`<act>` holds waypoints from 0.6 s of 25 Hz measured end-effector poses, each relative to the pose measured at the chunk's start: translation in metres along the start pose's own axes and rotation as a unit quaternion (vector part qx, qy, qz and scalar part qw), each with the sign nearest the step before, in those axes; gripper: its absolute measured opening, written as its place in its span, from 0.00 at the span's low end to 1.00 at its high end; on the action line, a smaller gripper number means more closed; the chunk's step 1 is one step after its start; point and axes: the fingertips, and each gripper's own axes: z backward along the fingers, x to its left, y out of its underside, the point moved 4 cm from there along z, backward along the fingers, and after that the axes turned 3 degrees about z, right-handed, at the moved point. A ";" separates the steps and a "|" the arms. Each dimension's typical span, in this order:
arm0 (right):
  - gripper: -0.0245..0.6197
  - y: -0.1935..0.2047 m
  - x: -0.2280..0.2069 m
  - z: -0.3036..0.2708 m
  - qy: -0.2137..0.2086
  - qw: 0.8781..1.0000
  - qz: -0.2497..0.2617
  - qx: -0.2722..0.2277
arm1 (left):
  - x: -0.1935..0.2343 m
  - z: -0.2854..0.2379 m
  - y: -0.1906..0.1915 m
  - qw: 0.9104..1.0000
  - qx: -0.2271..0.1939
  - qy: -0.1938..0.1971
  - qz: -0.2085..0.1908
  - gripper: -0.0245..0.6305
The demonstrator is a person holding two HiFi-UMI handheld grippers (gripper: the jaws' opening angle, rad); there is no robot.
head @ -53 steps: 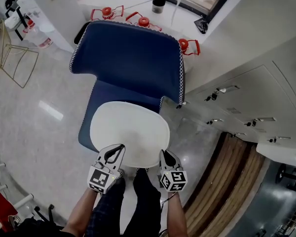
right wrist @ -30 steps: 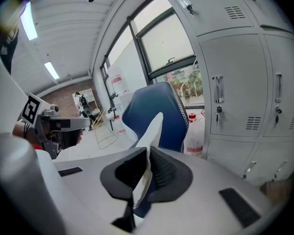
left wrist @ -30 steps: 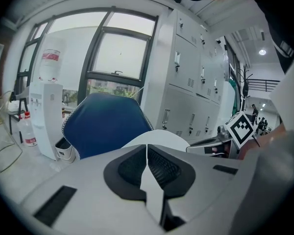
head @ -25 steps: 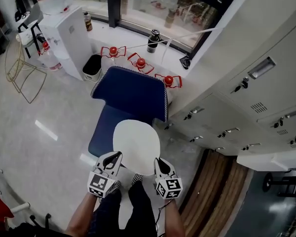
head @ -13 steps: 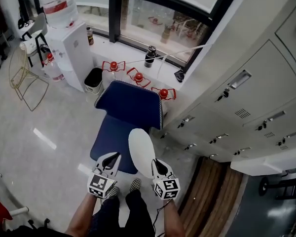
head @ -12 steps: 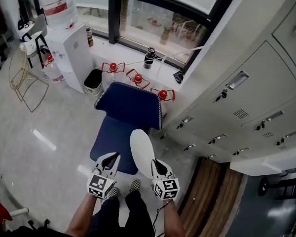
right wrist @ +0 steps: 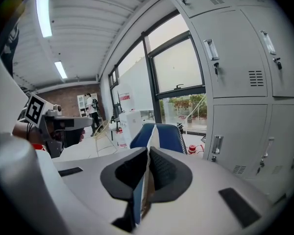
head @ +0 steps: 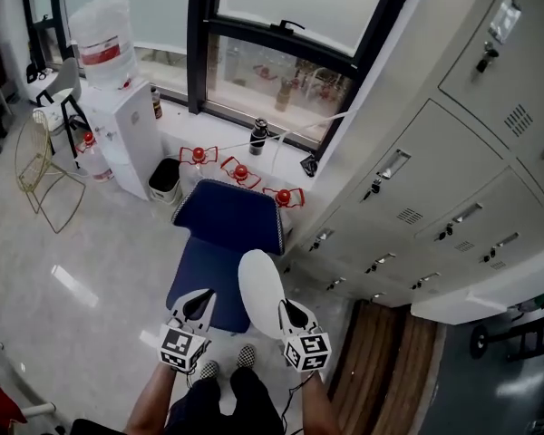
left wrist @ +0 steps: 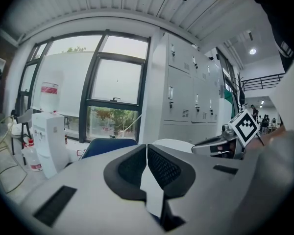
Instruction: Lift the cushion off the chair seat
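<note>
the white oval cushion (head: pixel 260 290) is up off the seat of the dark blue upholstered chair with white-stitched edging (head: pixel 219 243). in the head view it hangs tilted on edge in the air over the seat's front right corner, clear of the upholstery.

the right gripper (head: pixel 290 314) has its jaws pressed together on the cushion's near rim. in the right gripper view the right gripper (right wrist: pixel 148 153) shows the rim pinched edge-on between the black ribbed pads, and a thin white sliver of cushion (right wrist: pixel 152 133) stands up above them in front of the chair (right wrist: pixel 166 136).

the left gripper (head: pixel 198 304) sits just beside the cushion on the person's left, apart from it. in the left gripper view the left gripper (left wrist: pixel 147 151) has its pads meeting at the tips with nothing between them; the cushion (left wrist: pixel 174 144) and the right gripper (left wrist: pixel 210 143) lie off to the right, the chair (left wrist: pixel 105 145) beyond to the left.

the chair stands on a pale glossy floor (head: pixel 82 288), beside a bank of grey metal lockers (head: pixel 435 179). behind it, under a dark-framed window (head: pixel 281 62), red clamp-like things (head: pixel 240 170) and a black bottle (head: pixel 259 136) sit on a white ledge. a white water dispenser (head: pixel 122 125) stands further left.
</note>
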 end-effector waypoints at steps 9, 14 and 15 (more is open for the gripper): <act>0.10 -0.050 0.029 0.047 0.005 0.999 0.012 -0.032 | -0.013 0.043 -0.054 0.999 -0.031 0.006 -0.020 0.07; 0.10 -0.071 0.044 0.075 0.007 0.998 0.015 -0.054 | -0.021 0.069 -0.071 0.999 -0.040 0.008 -0.025 0.07; 0.10 -0.075 0.047 0.080 0.007 0.998 0.018 -0.059 | -0.022 0.073 -0.074 0.999 -0.042 0.009 -0.026 0.07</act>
